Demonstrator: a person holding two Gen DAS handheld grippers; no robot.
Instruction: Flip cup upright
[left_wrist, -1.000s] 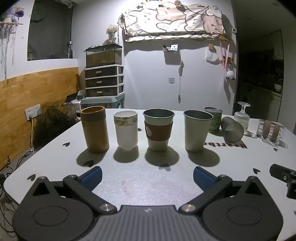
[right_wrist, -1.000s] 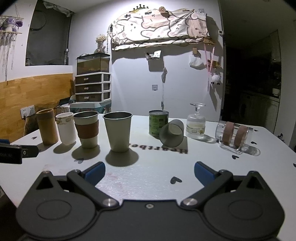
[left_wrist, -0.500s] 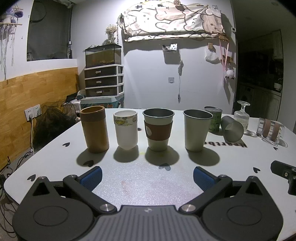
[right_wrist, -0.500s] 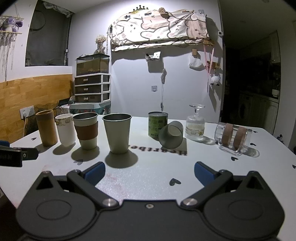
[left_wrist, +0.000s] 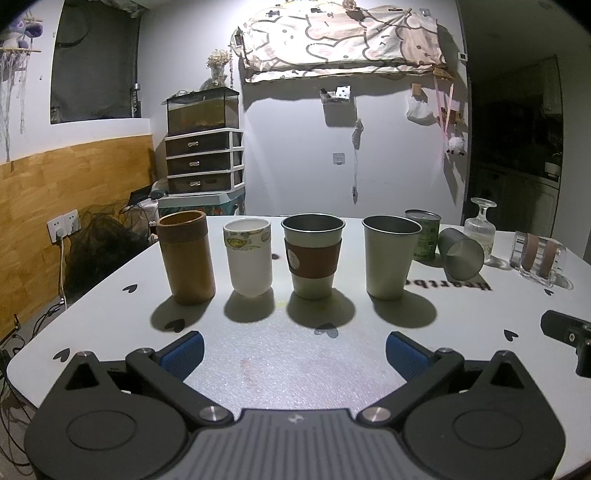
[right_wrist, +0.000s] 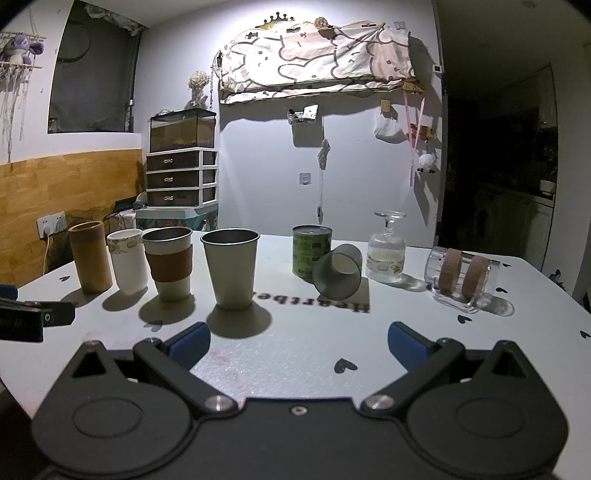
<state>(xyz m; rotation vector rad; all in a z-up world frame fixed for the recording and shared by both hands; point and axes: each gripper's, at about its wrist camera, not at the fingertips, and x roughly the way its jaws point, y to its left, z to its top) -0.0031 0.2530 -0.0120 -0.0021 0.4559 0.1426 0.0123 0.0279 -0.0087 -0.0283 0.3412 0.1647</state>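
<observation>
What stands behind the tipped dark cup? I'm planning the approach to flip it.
Directly behind the tipped dark translucent cup stands a green printed tin can, its lower right part covered by the cup. Whether they touch can't be seen.

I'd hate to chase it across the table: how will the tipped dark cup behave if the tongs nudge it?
The dark cup lies on its side against the green can, so it may roll. Its taper suggests a curved path. It looks thin-walled, probably light and easily pushed away.
</observation>
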